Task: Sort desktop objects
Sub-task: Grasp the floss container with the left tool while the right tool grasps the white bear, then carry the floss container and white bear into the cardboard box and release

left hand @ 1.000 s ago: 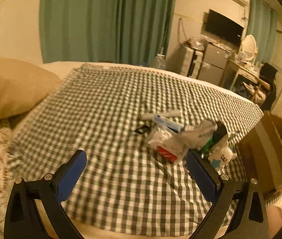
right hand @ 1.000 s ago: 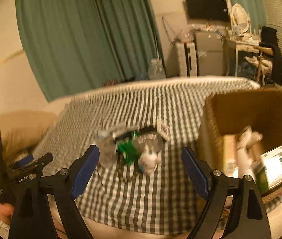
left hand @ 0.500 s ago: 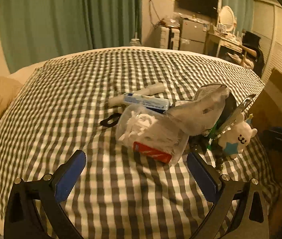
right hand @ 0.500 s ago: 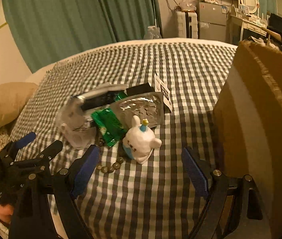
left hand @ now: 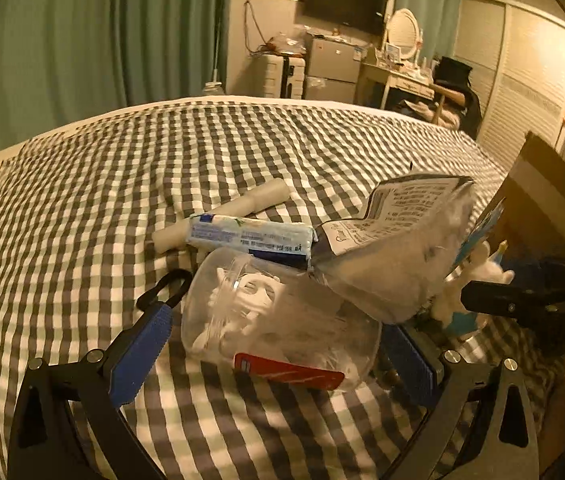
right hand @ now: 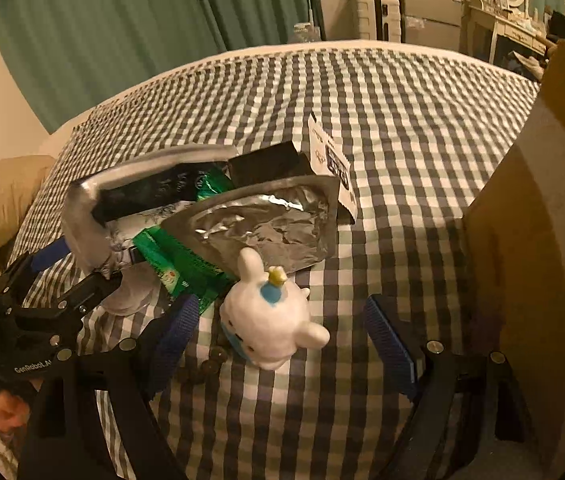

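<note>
— Left gripper point(left hand: 278, 350)?
— Spread wide either side of the clear tub point(left hand: 278, 324), likely lining up a grab.
— Right gripper point(right hand: 282, 334)?
— Wide too, straddling the plush toy point(right hand: 272, 320) near the bed point(right hand: 422, 128)'s right edge, handy for the cardboard box point(right hand: 530, 220) alongside.

In the left wrist view the white plush toy with a blue patch point(left hand: 478, 276) is mostly hidden behind the crumpled silver printed pouch point(left hand: 398, 248). The brown cardboard box point(right hand: 542, 208) is cut off by the right edge. Small dark beads point(right hand: 206, 366) lie partly hidden beneath the toy.
</note>
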The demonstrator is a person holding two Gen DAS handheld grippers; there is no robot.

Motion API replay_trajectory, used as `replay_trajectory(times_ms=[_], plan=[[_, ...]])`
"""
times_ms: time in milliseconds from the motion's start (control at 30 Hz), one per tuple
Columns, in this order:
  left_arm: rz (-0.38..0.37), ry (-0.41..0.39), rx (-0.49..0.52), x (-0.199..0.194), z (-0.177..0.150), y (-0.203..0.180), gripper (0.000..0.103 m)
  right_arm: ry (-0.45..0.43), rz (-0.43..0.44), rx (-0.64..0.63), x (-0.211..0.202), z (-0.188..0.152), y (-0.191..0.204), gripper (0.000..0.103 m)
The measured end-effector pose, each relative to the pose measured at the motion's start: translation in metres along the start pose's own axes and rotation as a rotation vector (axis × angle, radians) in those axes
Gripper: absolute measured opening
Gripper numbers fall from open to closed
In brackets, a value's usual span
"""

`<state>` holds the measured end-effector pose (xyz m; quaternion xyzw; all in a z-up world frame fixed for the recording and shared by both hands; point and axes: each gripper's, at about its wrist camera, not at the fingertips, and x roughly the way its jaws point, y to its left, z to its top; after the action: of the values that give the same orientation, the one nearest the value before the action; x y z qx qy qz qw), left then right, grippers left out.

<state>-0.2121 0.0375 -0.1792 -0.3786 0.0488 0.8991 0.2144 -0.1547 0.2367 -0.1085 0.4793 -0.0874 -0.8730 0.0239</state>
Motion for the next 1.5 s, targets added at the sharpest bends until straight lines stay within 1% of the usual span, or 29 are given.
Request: replay_trajectory(times_ms=[33,100,133,167,200,233,267,300,367,400,533,667,733,800,867,933,967,1033,1067,1133,1167,1267,1367,1400,1500], plan=[[0.002,0.009,0.004,0.009,0.002,-0.002,0.103,0.005,-0.003,-0.003,0.002,0.000,0.000,0.084],[-0.015,0.031,0.032,0.021,0.000,-0.007,0.103,0.013,0.005,-0.001,0.005,0.001,0.000,0.081],[-0.008,0.038,0.053,0.026,-0.002,-0.011,0.103,0.018,0.009,-0.001,0.006,0.000,0.001,0.075],[0.009,0.044,0.078,0.030,-0.002,-0.015,0.103,0.020,0.012,0.001,0.007,0.000,0.001,0.064],[0.030,0.049,0.109,0.035,-0.003,-0.019,0.103,0.024,0.020,0.004,0.008,-0.001,0.001,0.058],[0.043,0.055,0.129,0.039,-0.005,-0.023,0.103,0.023,0.026,0.011,0.007,-0.001,0.001,0.048],[0.052,0.059,0.139,0.042,-0.005,-0.024,0.103,0.016,0.022,0.015,0.006,-0.001,0.002,0.044],[0.051,0.058,0.139,0.045,-0.005,-0.026,0.103,0.012,0.014,0.008,0.005,-0.001,0.003,0.044],[0.046,0.043,0.127,0.042,-0.003,-0.026,0.099,0.003,0.001,-0.011,0.002,-0.003,0.006,0.043],[0.047,0.031,0.116,0.039,-0.002,-0.026,0.093,0.001,0.001,-0.012,0.000,-0.004,0.007,0.043],[0.057,0.016,0.092,0.028,-0.004,-0.022,0.093,-0.012,-0.002,-0.003,-0.010,-0.008,0.008,0.043],[0.079,0.022,0.099,0.007,-0.006,-0.024,0.092,-0.018,0.000,0.012,-0.024,-0.015,0.009,0.043],[0.080,0.030,0.080,-0.005,-0.006,-0.026,0.090,-0.023,0.005,0.016,-0.033,-0.020,0.008,0.043],[0.079,0.026,0.048,-0.020,-0.010,-0.027,0.090,-0.045,0.014,0.022,-0.047,-0.023,0.009,0.043],[0.063,0.020,0.024,-0.034,-0.014,-0.027,0.090,-0.075,0.020,0.025,-0.060,-0.024,0.009,0.043],[0.064,0.014,0.029,-0.045,-0.017,-0.033,0.089,-0.095,0.018,0.026,-0.071,-0.027,0.007,0.043],[0.071,-0.004,0.041,-0.052,-0.017,-0.037,0.089,-0.106,0.021,0.029,-0.075,-0.028,0.012,0.043],[0.071,-0.041,0.029,-0.067,-0.019,-0.036,0.089,-0.124,0.030,0.040,-0.083,-0.033,0.014,0.043],[0.063,-0.060,0.003,-0.075,-0.019,-0.034,0.089,-0.138,0.041,0.044,-0.090,-0.036,0.012,0.043],[0.035,-0.135,-0.080,-0.099,-0.020,-0.030,0.089,-0.159,0.056,0.047,-0.103,-0.039,0.012,0.043],[0.021,-0.159,-0.111,-0.110,-0.020,-0.033,0.089,-0.174,0.063,0.046,-0.111,-0.041,0.010,0.043],[0.031,-0.177,-0.129,-0.130,-0.019,-0.045,0.089,-0.214,0.083,0.037,-0.133,-0.041,0.009,0.043],[0.027,-0.168,-0.141,-0.146,-0.013,-0.060,0.089,-0.248,0.161,0.050,-0.157,-0.042,0.005,0.043],[0.026,-0.166,-0.142,-0.152,-0.008,-0.066,0.089,-0.258,0.174,0.055,-0.164,-0.042,0.003,0.043],[0.001,-0.181,-0.137,-0.173,0.001,-0.088,0.089,-0.297,0.188,0.054,-0.190,-0.041,-0.005,0.043]])
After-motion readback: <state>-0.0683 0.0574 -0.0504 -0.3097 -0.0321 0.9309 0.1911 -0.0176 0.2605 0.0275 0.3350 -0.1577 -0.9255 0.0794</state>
